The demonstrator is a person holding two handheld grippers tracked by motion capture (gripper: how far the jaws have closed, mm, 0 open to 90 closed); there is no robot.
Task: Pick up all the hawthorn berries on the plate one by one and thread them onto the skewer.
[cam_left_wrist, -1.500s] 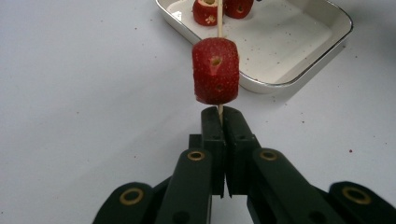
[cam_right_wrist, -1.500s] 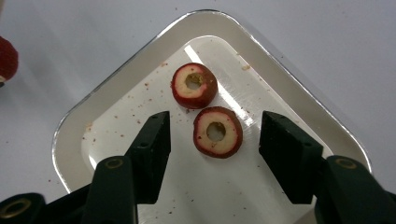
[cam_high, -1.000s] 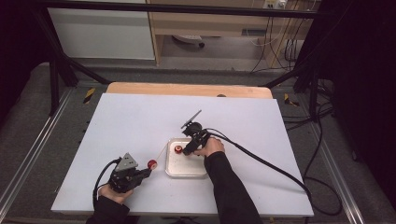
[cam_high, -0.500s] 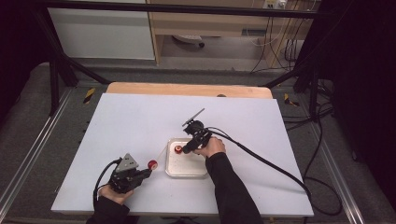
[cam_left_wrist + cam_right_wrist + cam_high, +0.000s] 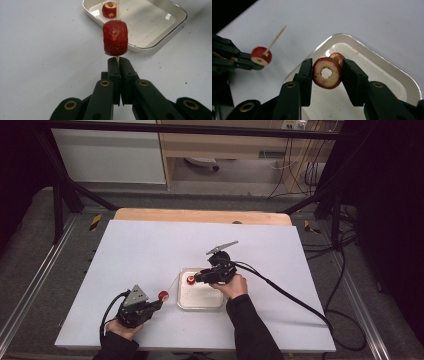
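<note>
The left gripper [image 5: 117, 63] was clamped on a thin wooden skewer [image 5: 117, 11], which already carried one red fruit piece [image 5: 115, 38] just past the jaw tips and pointed on toward the white tray [image 5: 160, 41]. This sat at the near left of the white table [image 5: 140, 250], just left of the tray. The right gripper [image 5: 327, 72] held a cored fruit ring [image 5: 327, 72] by its sides, over the near left corner of the tray. Another red piece [image 5: 336, 57] lay in the tray just behind it.

The likely next move was threading the ring onto the skewer, and that looked like the risky part. The hole in the ring was small and the skewer tip fine, so a slight misalignment could drive the point into the flesh and split the ring, or push it out of the jaws. The skewer was held at one end only, so side pressure might bend or snap it, or swivel it in the jaws. Squeezing the soft ring harder could crush it. If it dropped, it might land on the table rather than in the tray.
</note>
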